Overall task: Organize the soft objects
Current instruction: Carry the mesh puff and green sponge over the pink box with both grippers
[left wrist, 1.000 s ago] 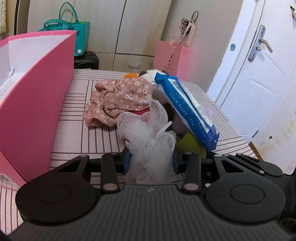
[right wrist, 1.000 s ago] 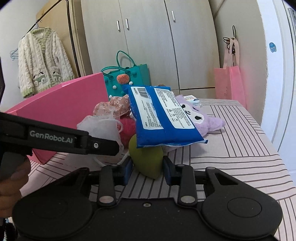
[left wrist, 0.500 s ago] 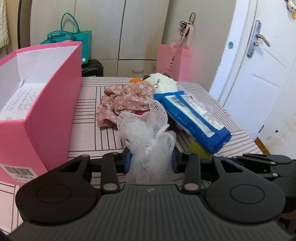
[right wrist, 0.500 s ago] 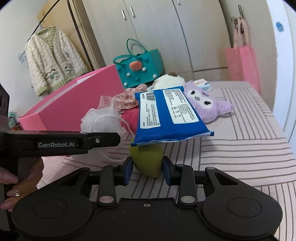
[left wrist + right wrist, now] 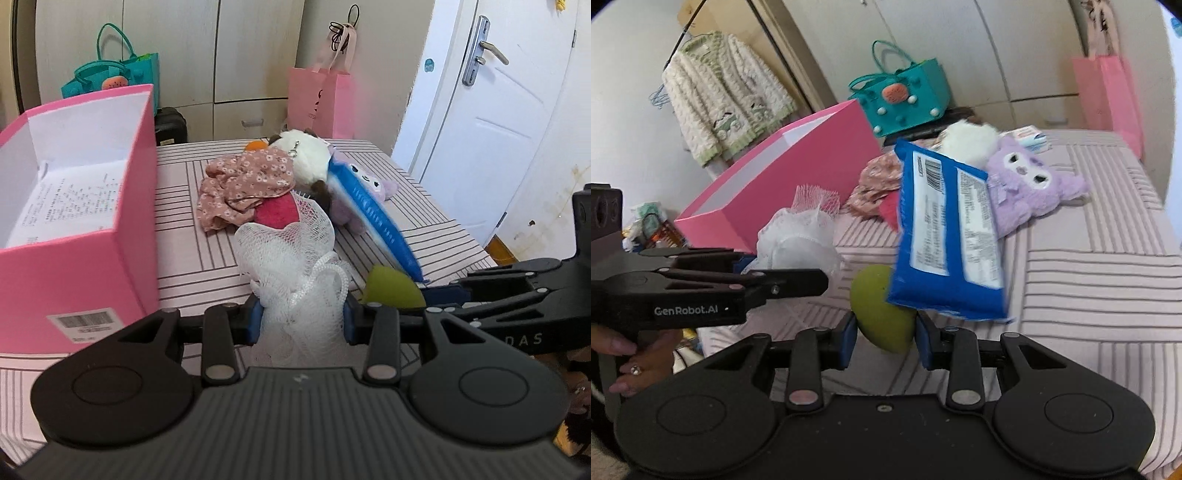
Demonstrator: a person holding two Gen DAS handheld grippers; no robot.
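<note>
My left gripper is shut on a white mesh bath puff and holds it above the striped table. My right gripper is shut on a green soft sponge, with a blue wet-wipes pack tilted on top of it. The open pink box stands to the left. A floral cloth, a red item, a white plush and a purple plush lie in a pile on the table.
A teal bag and a pink paper bag stand by the wardrobe behind the table. A white door is at the right. A cardigan hangs at the left in the right wrist view.
Both grippers have lifted and pulled back from the pile with their objects. The wipes pack has tipped over on the green sponge. The pink box's inside has come into view.
</note>
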